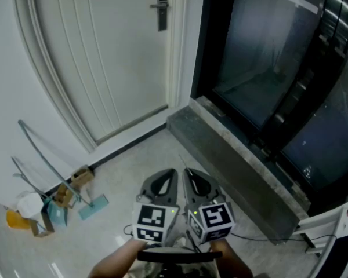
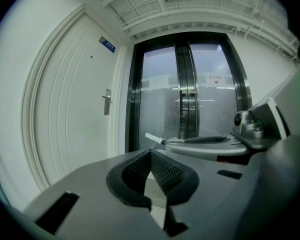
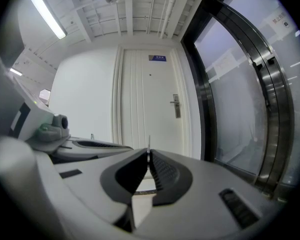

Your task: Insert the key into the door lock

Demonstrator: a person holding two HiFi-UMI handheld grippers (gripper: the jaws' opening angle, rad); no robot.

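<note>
1. In the head view, the left gripper point(image 1: 171, 174) and the right gripper point(image 1: 188, 174) are held side by side low in the frame, almost touching, with their tips turned toward the white door point(image 1: 104, 57).
2. The door lock point(image 1: 162, 8), a dark plate with a lever handle, is seen high on that door, well apart from both grippers. A grey stone threshold point(image 1: 232, 155) and dark glass doors point(image 1: 267, 51) are seen to the right. A long-handled dustpan point(image 1: 58, 184) with small litter lies by the wall at the left.
3. In the left gripper view, the left gripper point(image 2: 150, 152) is shown with its jaws brought together at the tips, and nothing is held between them.
4. In the same view, the right gripper is seen just to the right, with the key point(image 2: 153, 137) projecting from its tip as a pale flat blade. The door lock point(image 2: 107, 102) is seen farther off to the left, below a small blue sign point(image 2: 107, 45), and the glass doors point(image 2: 185, 104) fill the middle.
5. In the right gripper view, the right gripper point(image 3: 148, 153) is shown clamped on the key point(image 3: 149, 143), which is seen edge-on as a thin upright sliver rising above the jaw tips.
6. In that view, the door lock point(image 3: 176, 105) is seen ahead and slightly right of the key, well apart from it, and the key is not inserted. The blue sign point(image 3: 159, 58) is seen above.
</note>
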